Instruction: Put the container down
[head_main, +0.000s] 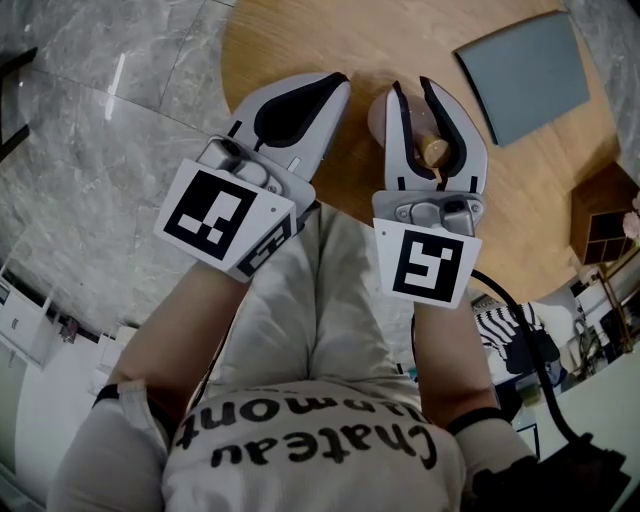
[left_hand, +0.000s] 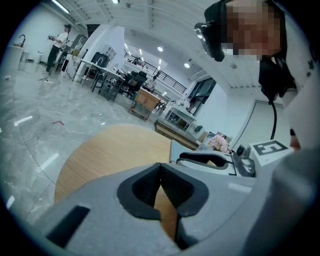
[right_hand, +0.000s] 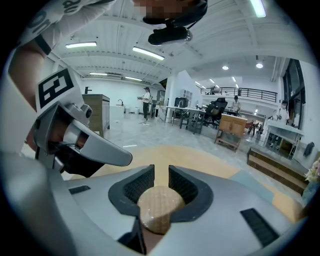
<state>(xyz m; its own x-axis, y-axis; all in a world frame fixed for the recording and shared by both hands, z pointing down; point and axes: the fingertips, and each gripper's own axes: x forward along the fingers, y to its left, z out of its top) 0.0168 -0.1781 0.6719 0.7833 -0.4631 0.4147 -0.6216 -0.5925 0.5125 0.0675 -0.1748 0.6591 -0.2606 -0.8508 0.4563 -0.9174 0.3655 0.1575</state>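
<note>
Right claw (head_main: 412, 90) was clamped on the cork-topped container (right_hand: 159, 209) over the near edge of the wooden surface (head_main: 300, 40), left claw (head_main: 335, 82) shut and empty, so next up was probably lowering it flat, then letting go.

Container (right_hand: 159, 209): only a round tan top shows inside the right gripper (right_hand: 161, 172); its body is hidden underneath. Tabletop (head_main: 330, 40): far edge cut off in head view, near edge behind the person's legs (head_main: 300, 300).
</note>
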